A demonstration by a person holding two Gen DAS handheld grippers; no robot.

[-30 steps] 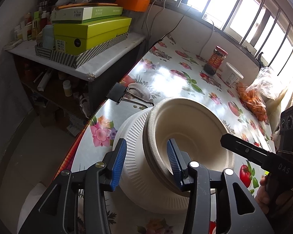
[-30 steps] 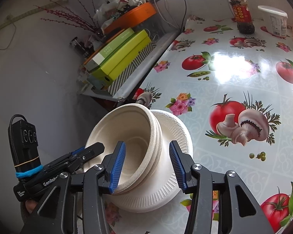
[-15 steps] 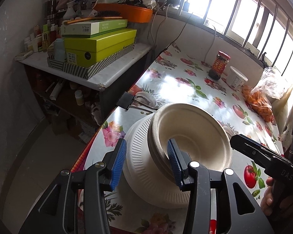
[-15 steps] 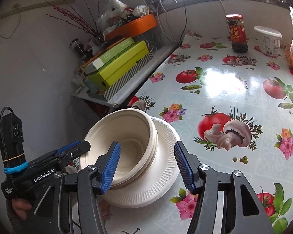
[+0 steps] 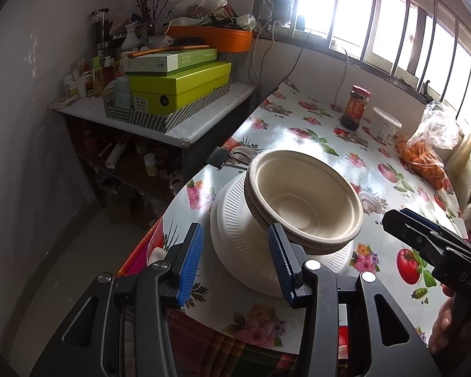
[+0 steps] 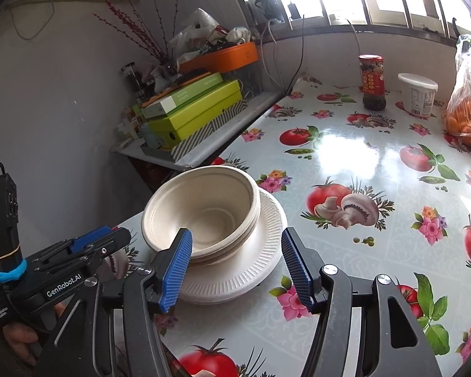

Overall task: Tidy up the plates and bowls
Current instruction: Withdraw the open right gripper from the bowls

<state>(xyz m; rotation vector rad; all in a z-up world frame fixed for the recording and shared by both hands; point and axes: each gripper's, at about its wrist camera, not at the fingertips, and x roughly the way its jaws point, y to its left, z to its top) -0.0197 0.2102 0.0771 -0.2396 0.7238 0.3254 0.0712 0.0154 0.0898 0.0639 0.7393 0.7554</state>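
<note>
Nested cream paper bowls (image 5: 301, 198) (image 6: 204, 210) sit slightly tilted on a stack of white ribbed plates (image 5: 232, 220) (image 6: 260, 251), near the front left corner of the tomato-print table (image 6: 345, 144). My left gripper (image 5: 235, 262) hovers just short of the stack, open, with nothing between its blue pads. My right gripper (image 6: 237, 267) is open too, a little back from the stack's other side, its pads clear of the rims. Each gripper shows in the other's view: the right gripper (image 5: 392, 220) at the right edge, the left gripper (image 6: 119, 235) at the lower left.
At the table's far end stand a red-labelled sauce jar (image 6: 372, 81), a white tub (image 6: 417, 94) and a bag of oranges (image 6: 468, 106). A black binder clip (image 5: 219, 157) lies behind the stack. A side shelf holds green boxes (image 5: 179, 88) and an orange tray (image 5: 216, 37).
Both grippers have drawn back and slightly up from the stack. Each had one finger inside the bowl rim; both fingers are out now. The right jaws have widened. The stack has stayed put.
</note>
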